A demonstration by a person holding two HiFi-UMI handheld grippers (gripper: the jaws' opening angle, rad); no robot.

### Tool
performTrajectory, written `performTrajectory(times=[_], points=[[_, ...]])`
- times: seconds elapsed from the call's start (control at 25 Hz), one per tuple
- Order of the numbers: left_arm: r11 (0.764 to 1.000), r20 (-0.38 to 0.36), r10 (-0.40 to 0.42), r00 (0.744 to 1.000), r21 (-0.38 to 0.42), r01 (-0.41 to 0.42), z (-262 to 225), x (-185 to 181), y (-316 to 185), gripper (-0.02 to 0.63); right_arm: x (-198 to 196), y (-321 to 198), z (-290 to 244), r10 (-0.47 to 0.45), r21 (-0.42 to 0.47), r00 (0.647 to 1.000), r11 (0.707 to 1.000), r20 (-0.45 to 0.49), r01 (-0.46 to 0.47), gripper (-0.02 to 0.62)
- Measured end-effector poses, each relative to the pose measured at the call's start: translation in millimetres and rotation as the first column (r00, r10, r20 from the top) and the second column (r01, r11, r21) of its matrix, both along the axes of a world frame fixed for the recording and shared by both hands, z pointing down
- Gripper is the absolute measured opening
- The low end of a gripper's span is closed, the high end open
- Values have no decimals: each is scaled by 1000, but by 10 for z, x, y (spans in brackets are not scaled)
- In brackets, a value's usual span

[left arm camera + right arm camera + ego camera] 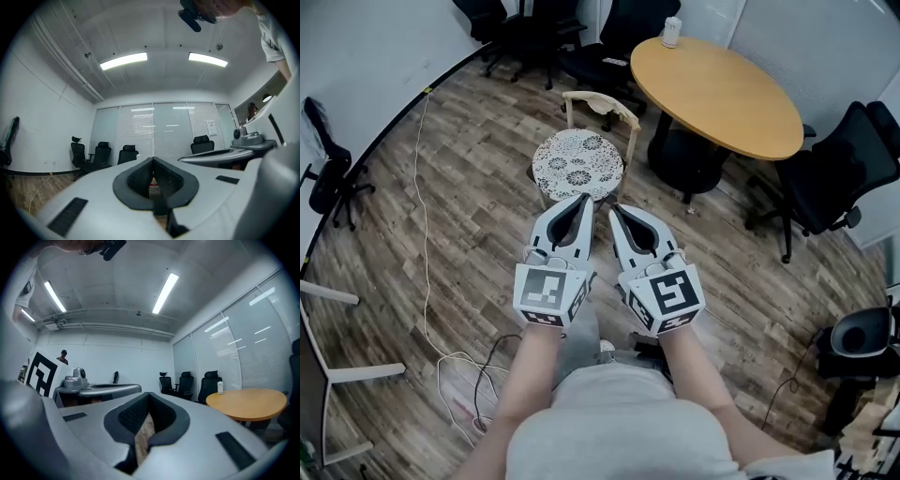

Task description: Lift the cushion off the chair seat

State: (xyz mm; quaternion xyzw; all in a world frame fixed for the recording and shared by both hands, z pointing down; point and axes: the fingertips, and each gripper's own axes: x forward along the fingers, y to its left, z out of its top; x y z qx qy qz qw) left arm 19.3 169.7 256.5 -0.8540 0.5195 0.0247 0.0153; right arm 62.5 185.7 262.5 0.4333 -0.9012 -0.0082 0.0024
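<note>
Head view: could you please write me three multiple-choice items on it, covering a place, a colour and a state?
1. Where is the cushion? A on the floor; B on the wooden chair seat; C on a black office chair.
2. What colour is the round table top? A white; B black; C light wood.
3. How are the left gripper and right gripper? A shut, empty; B shut on the cushion; C wide open.
Key: B, it covers the seat; C, tan top; A, jaws together short of the cushion.
</note>
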Motion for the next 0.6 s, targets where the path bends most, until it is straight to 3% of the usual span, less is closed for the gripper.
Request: performTrajectory(times=[0.6], points=[[999,-4,35,999,-22,-35,65,-345,-1392,2,-364,-1338,205,30,-55,998,998,-46,-33,26]])
